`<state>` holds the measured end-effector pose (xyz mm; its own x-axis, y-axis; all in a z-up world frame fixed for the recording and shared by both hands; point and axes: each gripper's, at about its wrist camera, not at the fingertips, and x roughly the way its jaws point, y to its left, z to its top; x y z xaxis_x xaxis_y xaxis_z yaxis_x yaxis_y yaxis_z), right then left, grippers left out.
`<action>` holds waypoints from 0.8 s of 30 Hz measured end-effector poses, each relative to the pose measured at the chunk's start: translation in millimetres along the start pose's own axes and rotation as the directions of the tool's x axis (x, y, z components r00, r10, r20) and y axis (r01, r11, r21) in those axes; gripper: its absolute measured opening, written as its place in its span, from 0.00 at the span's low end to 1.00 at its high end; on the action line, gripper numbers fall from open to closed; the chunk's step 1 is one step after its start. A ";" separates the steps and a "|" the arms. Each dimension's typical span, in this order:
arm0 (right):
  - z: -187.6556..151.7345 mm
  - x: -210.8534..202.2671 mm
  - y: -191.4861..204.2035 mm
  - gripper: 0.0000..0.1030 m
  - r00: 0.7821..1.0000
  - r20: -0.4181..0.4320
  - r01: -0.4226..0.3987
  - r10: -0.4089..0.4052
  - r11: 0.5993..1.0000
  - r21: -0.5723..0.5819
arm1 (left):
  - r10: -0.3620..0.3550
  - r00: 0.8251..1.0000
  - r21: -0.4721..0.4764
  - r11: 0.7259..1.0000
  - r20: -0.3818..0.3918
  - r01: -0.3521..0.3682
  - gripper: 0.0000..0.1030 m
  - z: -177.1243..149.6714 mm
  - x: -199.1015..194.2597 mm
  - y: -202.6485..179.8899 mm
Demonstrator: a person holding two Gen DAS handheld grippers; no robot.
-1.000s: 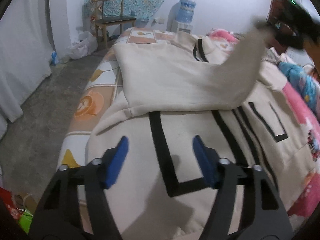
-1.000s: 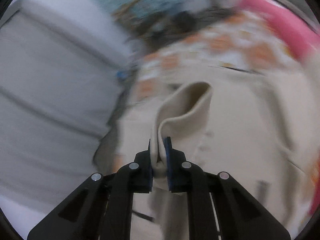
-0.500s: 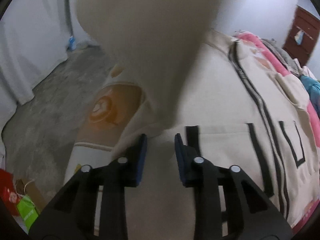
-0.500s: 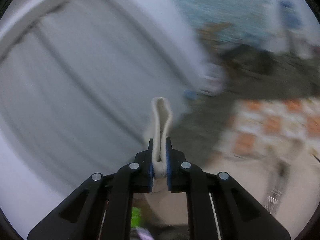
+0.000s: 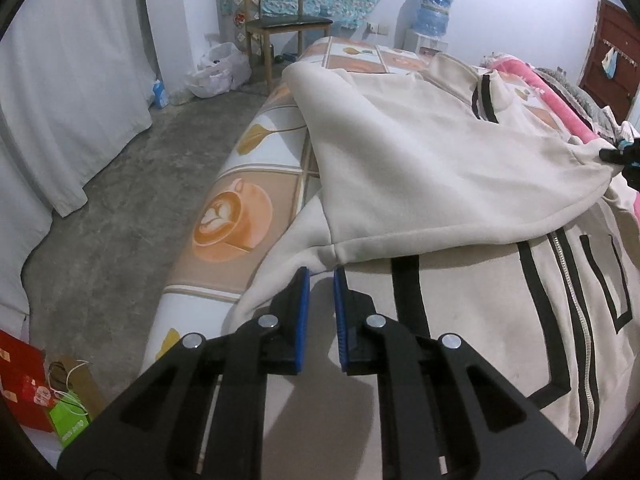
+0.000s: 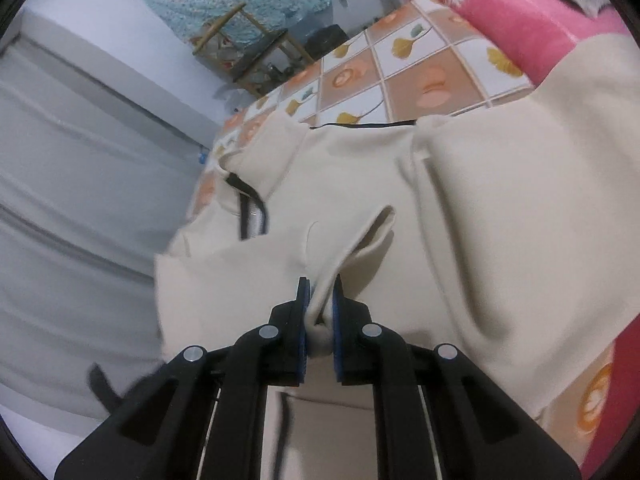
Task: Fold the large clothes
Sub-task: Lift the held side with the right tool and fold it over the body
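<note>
A cream zip-up jacket [image 5: 460, 312] with black stripes lies spread on the bed. Its sleeve [image 5: 440, 176] is drawn across the chest toward the right. My left gripper [image 5: 320, 276] points down at the seam where that sleeve joins the body. Its jaws are closing to a narrow gap; I see the cloth below them, but no fold pinched between the pads. My right gripper [image 6: 319, 284] is shut on a fold of the sleeve's end [image 6: 352, 248], held just above the jacket [image 6: 500, 220]. It also shows at the left wrist view's right edge [image 5: 624, 156].
The bed's patterned sheet [image 5: 240, 216] drops to a concrete floor on the left. White curtains [image 5: 60, 80], a wooden chair [image 5: 280, 20], a water bottle [image 5: 434, 10] and a door [image 5: 612, 52] ring the room. A pink blanket [image 6: 520, 20] lies beyond the jacket. A red box [image 5: 20, 388] stands on the floor.
The left jaws went from wide apart to a narrow gap and moved up to the sleeve seam. The right gripper swung the sleeve through the air and now holds it low over the jacket.
</note>
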<state>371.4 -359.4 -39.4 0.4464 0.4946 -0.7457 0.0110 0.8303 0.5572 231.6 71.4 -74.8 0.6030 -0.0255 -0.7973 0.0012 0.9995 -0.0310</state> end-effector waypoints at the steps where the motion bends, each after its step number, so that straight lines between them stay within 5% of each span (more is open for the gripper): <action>1: -1.7 7.4 -4.4 0.10 0.999 -0.029 0.028 -0.028 1.000 0.001 | 0.003 1.000 0.003 1.000 -0.001 -0.003 0.11 1.3 0.2 0.1; 5: -8.7 27.6 -22.6 0.12 0.978 -0.150 0.146 -0.146 0.989 -0.012 | 0.019 1.000 0.021 1.000 -0.006 -0.019 0.11 0.4 -2.8 -3.3; 10: -6.2 19.0 -12.3 0.17 0.972 -0.112 0.200 -0.209 0.976 -0.086 | 0.018 1.000 0.023 1.000 -0.007 -0.018 0.11 0.6 -2.3 -2.6; 16: 6.7 25.9 -14.6 0.17 0.979 -0.105 0.172 -0.177 0.984 -0.053 | 0.026 1.000 0.034 0.999 -0.001 -0.026 0.11 -1.3 -3.4 -3.5; 18: 8.1 32.9 -12.8 0.08 0.974 -0.119 0.185 -0.192 0.980 -0.068 | 0.026 1.000 0.035 0.999 -0.001 -0.026 0.11 -1.5 -3.5 -3.1; 24: 1.8 11.9 -3.1 0.06 0.969 -0.019 0.244 -0.247 0.964 -0.108 | 0.015 1.000 0.030 0.999 0.001 -0.015 0.11 -1.4 -3.9 -1.9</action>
<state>378.2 -356.6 -49.3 0.4130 0.2790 -0.8670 0.0226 0.9485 0.3160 228.1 69.6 -72.5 0.6035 -0.0109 -0.7973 0.0161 0.9999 -0.0014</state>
